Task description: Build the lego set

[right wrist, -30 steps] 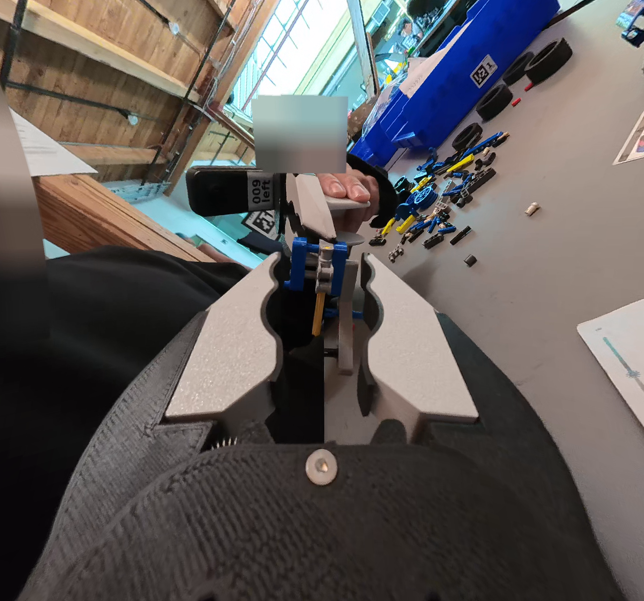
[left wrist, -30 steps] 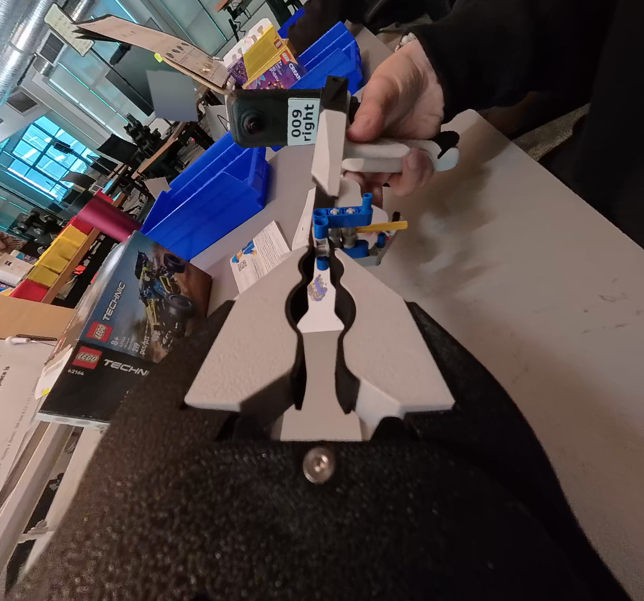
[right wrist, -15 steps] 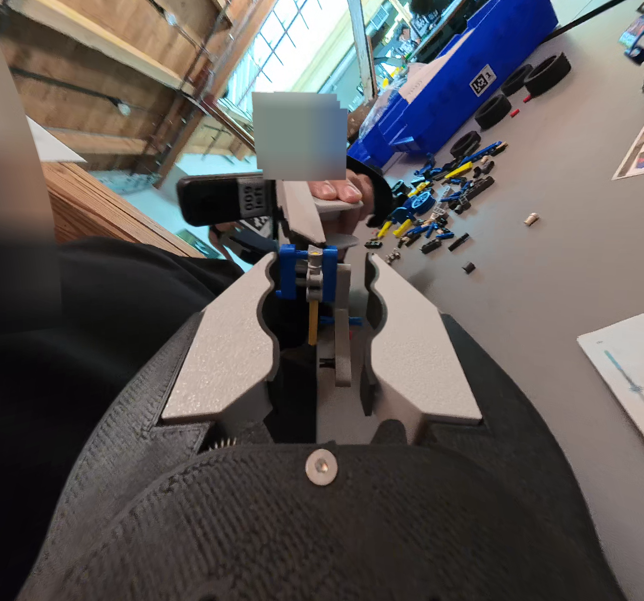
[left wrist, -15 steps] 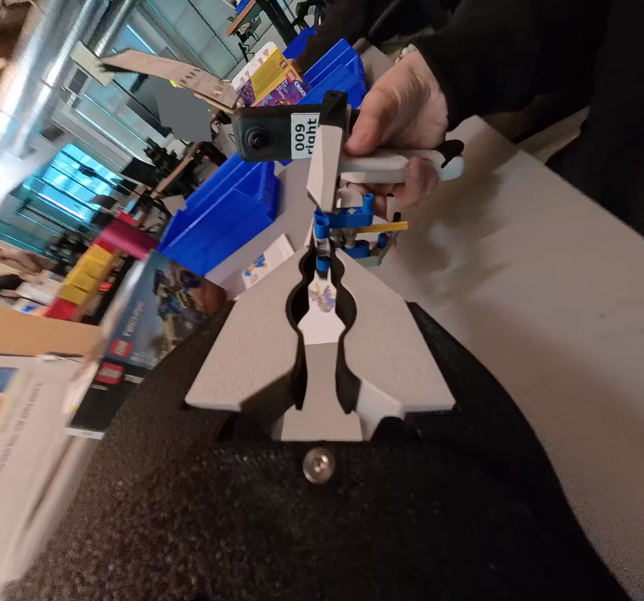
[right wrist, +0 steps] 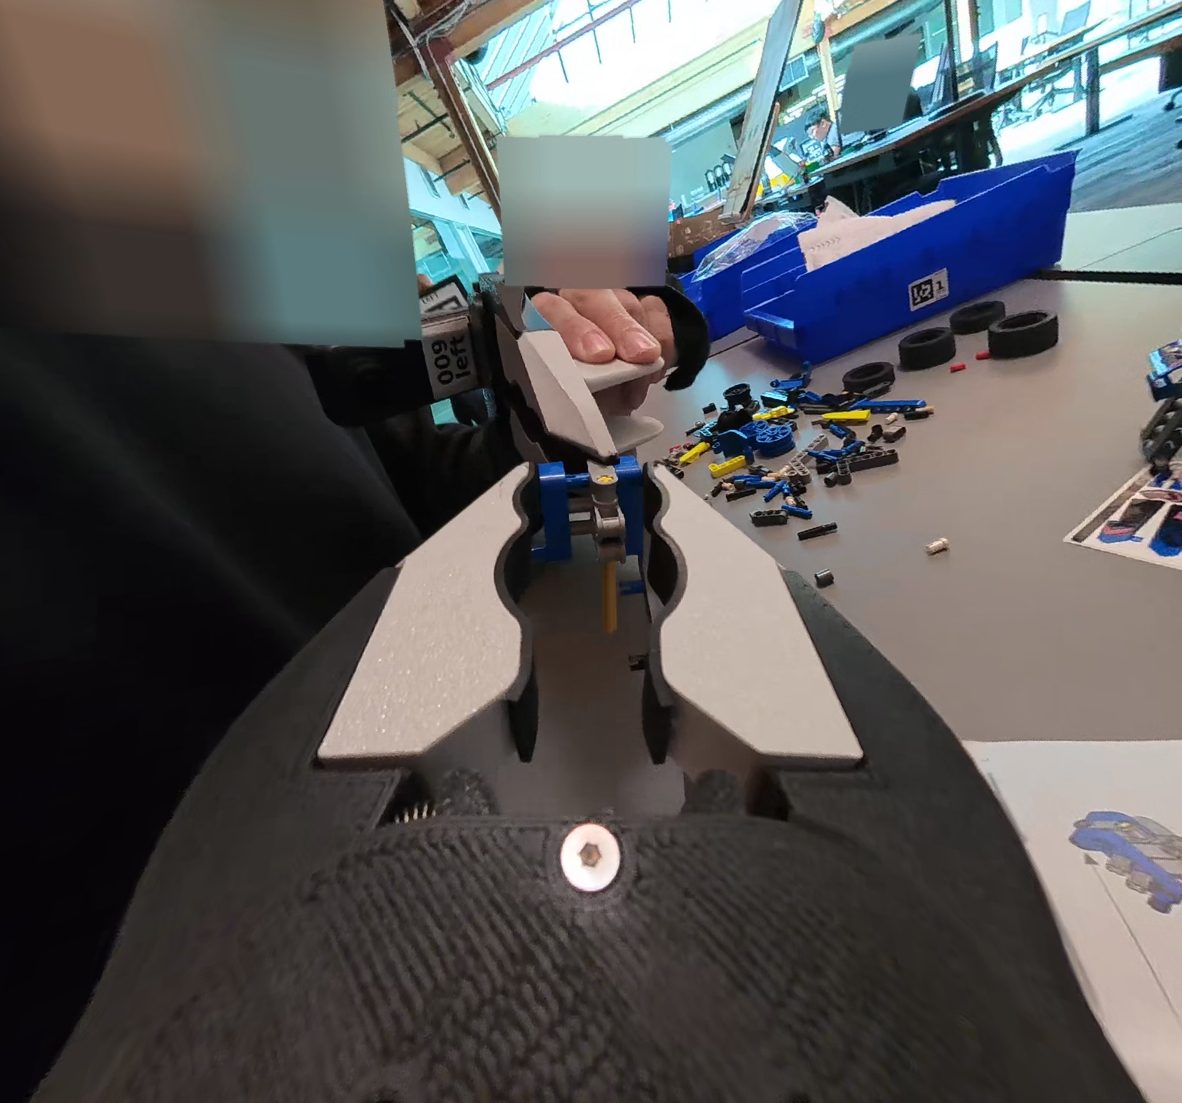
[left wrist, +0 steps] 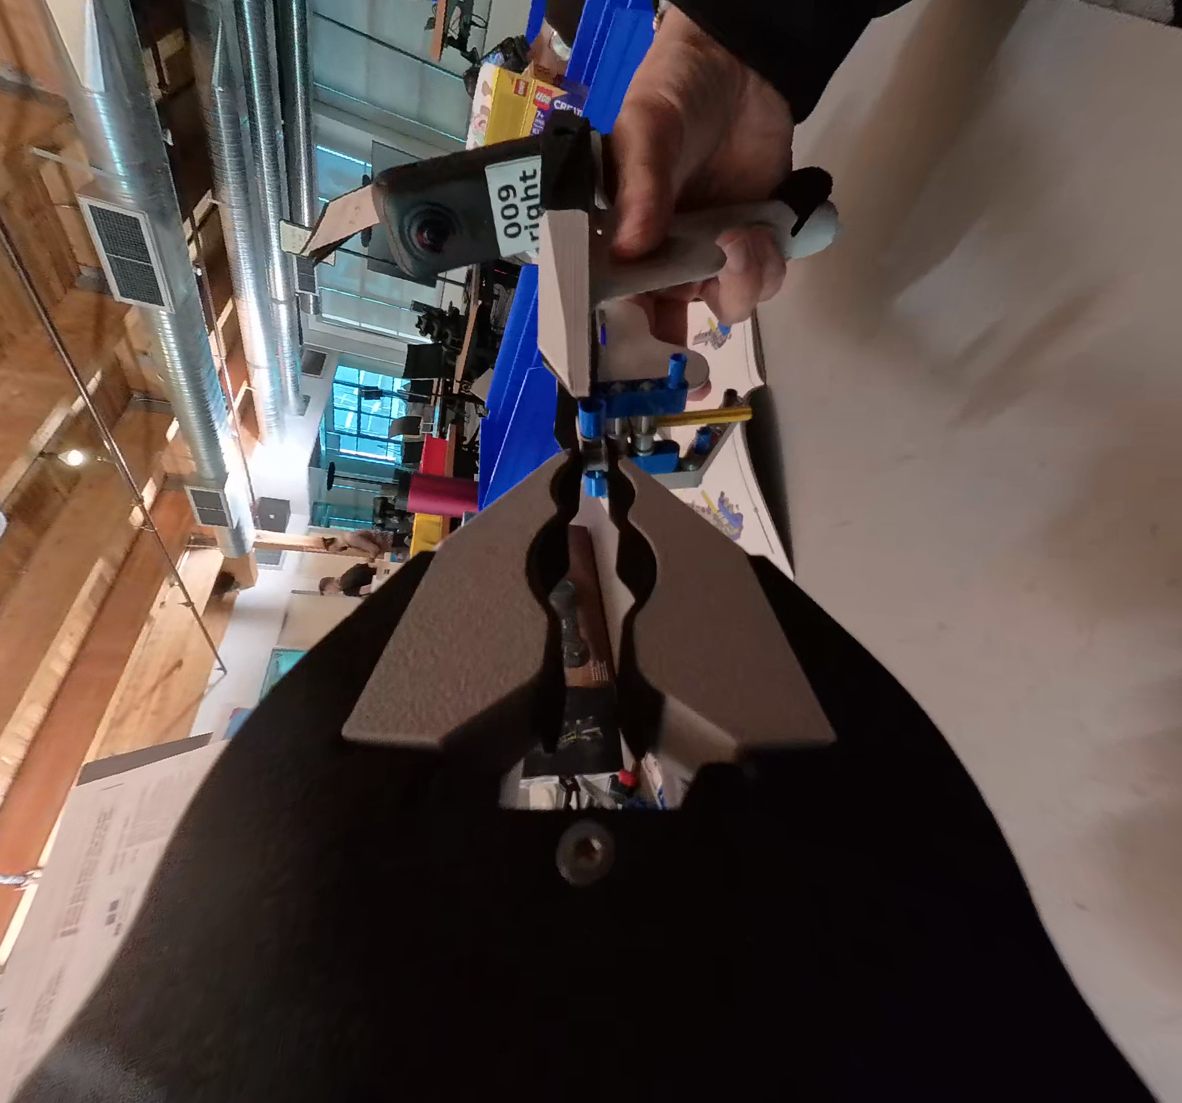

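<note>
A small lego assembly [left wrist: 639,397] of blue beams, grey pins and a yellow axle [left wrist: 703,416] is held in the air between both grippers, above the table [left wrist: 959,496]. My left gripper [left wrist: 591,464] is shut on a grey and blue pin end at the assembly's near side. The right gripper [left wrist: 575,381] comes down on it from above, held by a hand [left wrist: 697,164]. In the right wrist view my right gripper [right wrist: 588,477] is shut on the blue frame [right wrist: 553,509], with the yellow axle [right wrist: 609,599] hanging between the fingers. The left gripper [right wrist: 598,455] meets it from the far side.
Loose lego pieces [right wrist: 799,451] lie in a pile on the grey table, with black tyres [right wrist: 972,330] and a blue bin [right wrist: 895,266] behind. Printed sheets [right wrist: 1138,522] lie at the right and near right [right wrist: 1087,848]. Blue bins [left wrist: 518,419] stand beyond the assembly. Left and right tips are no more than a few centimetres apart.
Both grippers have turned together with the assembly still held between them. The right view has levelled with the table, and the left view has rolled towards the ceiling. Neither grip has changed.
</note>
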The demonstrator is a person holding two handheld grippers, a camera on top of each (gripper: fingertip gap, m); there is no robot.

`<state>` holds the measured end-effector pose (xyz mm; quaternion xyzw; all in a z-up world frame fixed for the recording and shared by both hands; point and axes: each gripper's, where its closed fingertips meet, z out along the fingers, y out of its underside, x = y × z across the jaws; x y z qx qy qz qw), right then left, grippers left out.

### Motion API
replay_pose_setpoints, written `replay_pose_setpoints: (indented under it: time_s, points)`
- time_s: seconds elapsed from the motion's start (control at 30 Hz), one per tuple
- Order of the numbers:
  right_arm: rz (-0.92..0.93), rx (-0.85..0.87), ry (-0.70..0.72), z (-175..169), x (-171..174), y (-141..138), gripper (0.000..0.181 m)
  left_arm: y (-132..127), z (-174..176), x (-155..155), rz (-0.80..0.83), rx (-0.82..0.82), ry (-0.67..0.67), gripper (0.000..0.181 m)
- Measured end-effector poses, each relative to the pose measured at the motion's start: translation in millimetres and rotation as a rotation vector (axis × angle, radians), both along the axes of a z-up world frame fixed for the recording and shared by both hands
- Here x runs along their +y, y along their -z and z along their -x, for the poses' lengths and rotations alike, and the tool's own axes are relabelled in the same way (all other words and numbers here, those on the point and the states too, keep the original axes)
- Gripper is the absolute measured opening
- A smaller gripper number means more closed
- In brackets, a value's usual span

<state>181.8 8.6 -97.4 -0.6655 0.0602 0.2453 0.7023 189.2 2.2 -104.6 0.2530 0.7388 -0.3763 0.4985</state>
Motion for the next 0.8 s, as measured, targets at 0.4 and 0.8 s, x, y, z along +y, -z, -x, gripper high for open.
replay_pose_setpoints:
  time_s: [0.4, 0.8]
  points:
    - [0.018, -0.098, 0.068, 3.0, -0.8, -0.7, 0.03, -1.3, 1.9, -1.9, -0.063, -0.093, -0.041, 0.004]
    - [0.014, -0.147, 0.089, 6.1, -1.6, -7.1, 0.03, -8.6, 4.0, -2.5, -0.13, -0.211, -0.044, 0.003]
